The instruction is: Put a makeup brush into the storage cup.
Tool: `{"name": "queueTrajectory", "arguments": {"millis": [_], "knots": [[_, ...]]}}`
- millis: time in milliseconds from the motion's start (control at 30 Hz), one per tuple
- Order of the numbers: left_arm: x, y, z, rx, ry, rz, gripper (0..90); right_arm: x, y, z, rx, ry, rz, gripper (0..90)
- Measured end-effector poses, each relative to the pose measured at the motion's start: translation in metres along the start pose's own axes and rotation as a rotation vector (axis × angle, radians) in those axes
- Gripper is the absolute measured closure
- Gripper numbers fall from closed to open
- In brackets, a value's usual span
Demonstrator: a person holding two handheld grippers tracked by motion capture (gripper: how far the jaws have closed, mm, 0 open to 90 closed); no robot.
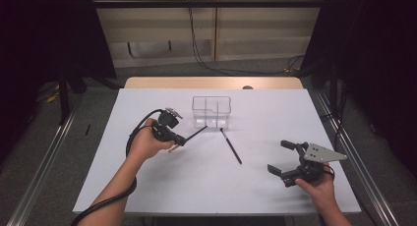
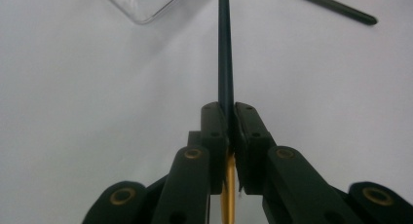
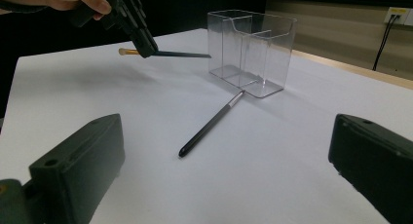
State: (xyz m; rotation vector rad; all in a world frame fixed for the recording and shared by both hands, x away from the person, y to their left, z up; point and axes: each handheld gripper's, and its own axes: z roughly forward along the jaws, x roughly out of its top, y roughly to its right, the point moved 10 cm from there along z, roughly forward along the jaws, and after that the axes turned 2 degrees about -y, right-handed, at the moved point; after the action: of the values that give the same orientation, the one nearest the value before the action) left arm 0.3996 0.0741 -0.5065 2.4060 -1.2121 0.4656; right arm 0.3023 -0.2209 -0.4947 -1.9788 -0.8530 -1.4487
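Left gripper (image 1: pixel 180 139): raised off table (image 1: pixel 147 186), jaws pinching 1 dark pen (image 1: pixel 195 134), tip toward clear organizer (image 1: pixel 212 111). Right gripper (image 1: pixel 284 158): resting low, jaws spread. Second pen (image 1: pixel 230 146): flat, between both.

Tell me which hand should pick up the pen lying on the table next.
Right, probably. The right gripper is open, empty and faces the lying pen. The left gripper is shut on another pen, held off the table near the clear container.
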Motion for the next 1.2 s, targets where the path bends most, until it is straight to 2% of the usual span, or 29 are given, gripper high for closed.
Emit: {"name": "queueTrajectory", "arguments": {"millis": [67, 500, 567, 600, 733, 967, 1200], "knots": [[0.004, 0.005, -0.001, -0.009, 0.010, 0.003, 83.9, 0.000, 0.000, 0.001, 0.001, 0.000, 0.000, 0.0], [0.018, 0.034, -0.003, -0.057, 0.024, 0.093, 83.9, 0.001, -0.006, 0.006, 0.025, -0.025, -0.015, 0.0], [0.021, 0.040, -0.002, -0.064, 0.035, 0.086, 83.9, 0.000, -0.009, 0.008, 0.031, -0.034, -0.021, 0.0], [0.022, 0.041, -0.003, -0.069, 0.025, 0.109, 83.9, 0.000, -0.010, 0.008, 0.037, -0.037, -0.026, 0.0], [0.025, 0.049, -0.002, -0.076, 0.021, 0.134, 83.9, 0.003, -0.013, 0.010, 0.045, -0.042, -0.037, 0.0], [0.028, 0.063, 0.000, -0.097, 0.018, 0.164, 83.9, 0.007, -0.013, 0.014, 0.057, -0.052, -0.042, 0.0], [0.030, 0.073, 0.004, -0.112, 0.011, 0.190, 83.9, 0.009, -0.015, 0.020, 0.083, -0.095, -0.050, 0.0]]}}
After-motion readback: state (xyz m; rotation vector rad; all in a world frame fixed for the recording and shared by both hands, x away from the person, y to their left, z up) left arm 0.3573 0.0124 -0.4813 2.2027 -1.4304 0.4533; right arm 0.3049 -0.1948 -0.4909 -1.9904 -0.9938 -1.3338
